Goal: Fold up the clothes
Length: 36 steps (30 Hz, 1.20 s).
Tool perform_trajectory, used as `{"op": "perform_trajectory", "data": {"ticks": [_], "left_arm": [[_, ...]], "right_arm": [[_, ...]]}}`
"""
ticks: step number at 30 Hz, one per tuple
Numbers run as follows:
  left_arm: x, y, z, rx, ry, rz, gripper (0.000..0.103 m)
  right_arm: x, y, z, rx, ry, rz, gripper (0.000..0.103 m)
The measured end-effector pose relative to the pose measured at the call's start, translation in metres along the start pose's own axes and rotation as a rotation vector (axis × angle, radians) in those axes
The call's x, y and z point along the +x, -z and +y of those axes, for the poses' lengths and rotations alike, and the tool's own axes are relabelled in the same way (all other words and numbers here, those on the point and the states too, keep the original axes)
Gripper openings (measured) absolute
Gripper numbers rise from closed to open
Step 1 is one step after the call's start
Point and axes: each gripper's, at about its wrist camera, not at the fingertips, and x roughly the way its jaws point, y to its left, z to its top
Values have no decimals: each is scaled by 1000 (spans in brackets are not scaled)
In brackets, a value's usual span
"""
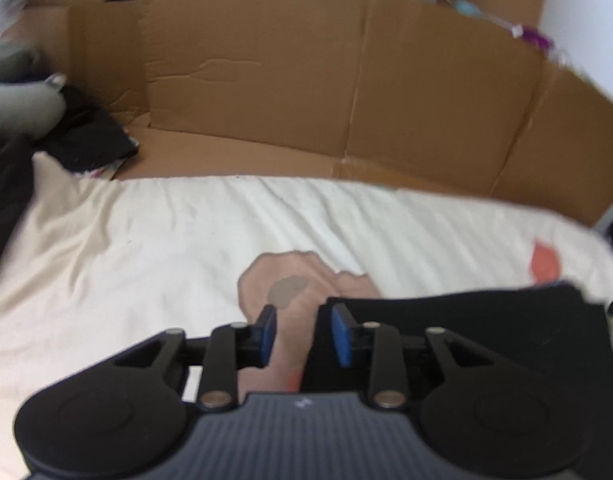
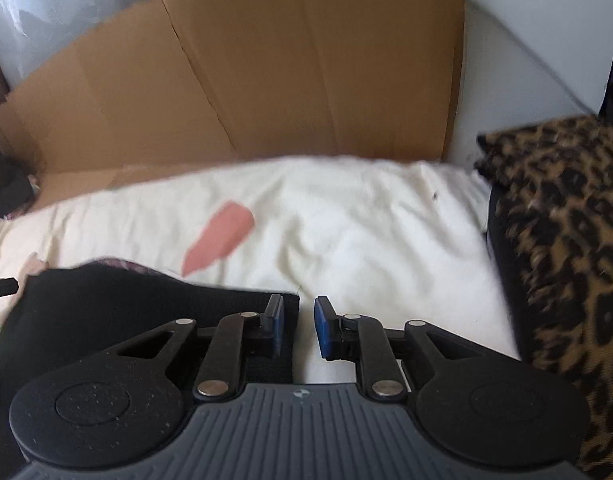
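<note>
The left tongs (image 1: pixel 303 330) point forward and low over a cream sheet (image 1: pixel 154 248) spread on a bed, their blue pads (image 1: pixel 341 334) spread apart with a gap between them and nothing pinched. Through that gap shows a pinkish-tan patch (image 1: pixel 290 280) on the sheet. A black garment (image 1: pixel 466 316) lies flat on the sheet, its edge reaching up to the right-hand pad of the left tongs; whether the pad touches the cloth cannot be told from the blurred view. In the right wrist view, the right tongs (image 2: pixel 299 326) likewise point forward and low above the sheet (image 2: pixel 366 240), pads parted and gripping nothing, with the same black garment (image 2: pixel 106 304) lying to their left, its near corner beside the left-hand pad (image 2: pixel 278 326). A salmon-pink shape (image 2: pixel 218 236) shows on the sheet beyond the garment. Brown cardboard panels (image 1: pixel 306 80) stand upright along the far side of the bed. At the far left of the left wrist view lies a heap of dark clothing (image 1: pixel 94 136) beside something grey and blurred (image 1: pixel 18 92). A leopard-print fabric (image 2: pixel 566 240) lies along the right edge of the bed in the right wrist view. Both views are smeared by motion blur.
</note>
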Motion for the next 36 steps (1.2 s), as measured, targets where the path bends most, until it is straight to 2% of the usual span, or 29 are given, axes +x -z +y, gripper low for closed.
{"op": "perform_trajectory", "data": {"ticks": [3,10,18,25,33,36], "left_arm": [[-14,-1,-10,-36,54,4,34],[-32,-1,-47,-27,152,-15,35],[-28,10,-82,31,206,8,33],[-1,19,-90,56,197,34,30],[7,9,-95,55,208,13,30],[13,12,-97,73,214,11,31]], "right_arm": [[-12,-4,8,1,-47,-30,22],[-23,-10,51,-70,-166,-53,20],[-20,0,92,-152,-237,-23,20],[3,11,105,-202,-239,21,22],[13,1,107,-221,-224,-7,21],[25,2,108,-252,-230,35,21]]}}
